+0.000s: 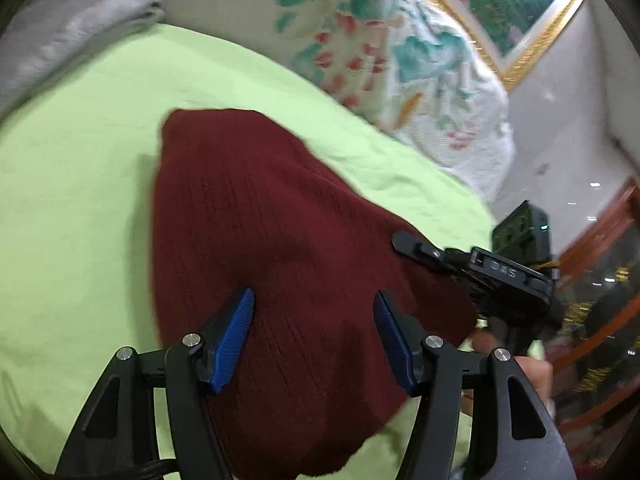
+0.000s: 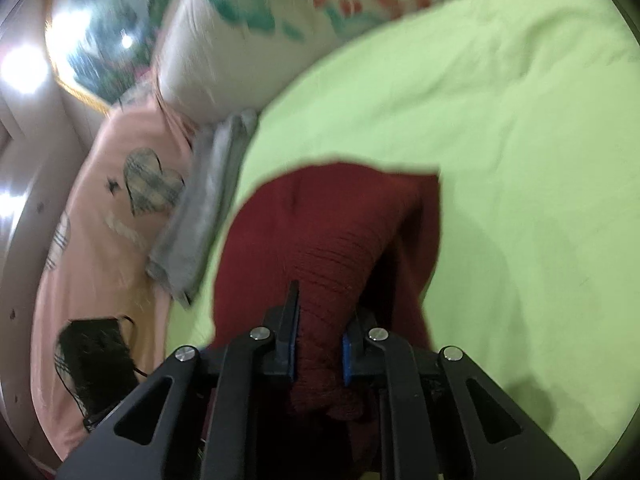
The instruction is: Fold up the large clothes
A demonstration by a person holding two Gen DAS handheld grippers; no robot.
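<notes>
A dark red knitted garment (image 1: 272, 240) lies folded on a light green bed sheet (image 1: 80, 160). My left gripper (image 1: 314, 312) is open just above it, its blue pads apart with nothing between them. My right gripper (image 2: 318, 344) is shut on a bunched fold of the same red garment (image 2: 328, 240) and holds that part up off the sheet (image 2: 520, 160). The right gripper also shows in the left wrist view (image 1: 480, 272) at the garment's right edge.
A folded grey cloth (image 2: 200, 208) lies at the sheet's edge beside a pink cover with heart prints (image 2: 112, 220). A floral quilt (image 1: 400, 60) is bunched at the far side. A gold-framed picture (image 1: 520, 8) hangs on the wall. A dark wooden cabinet (image 1: 600, 300) stands at the right.
</notes>
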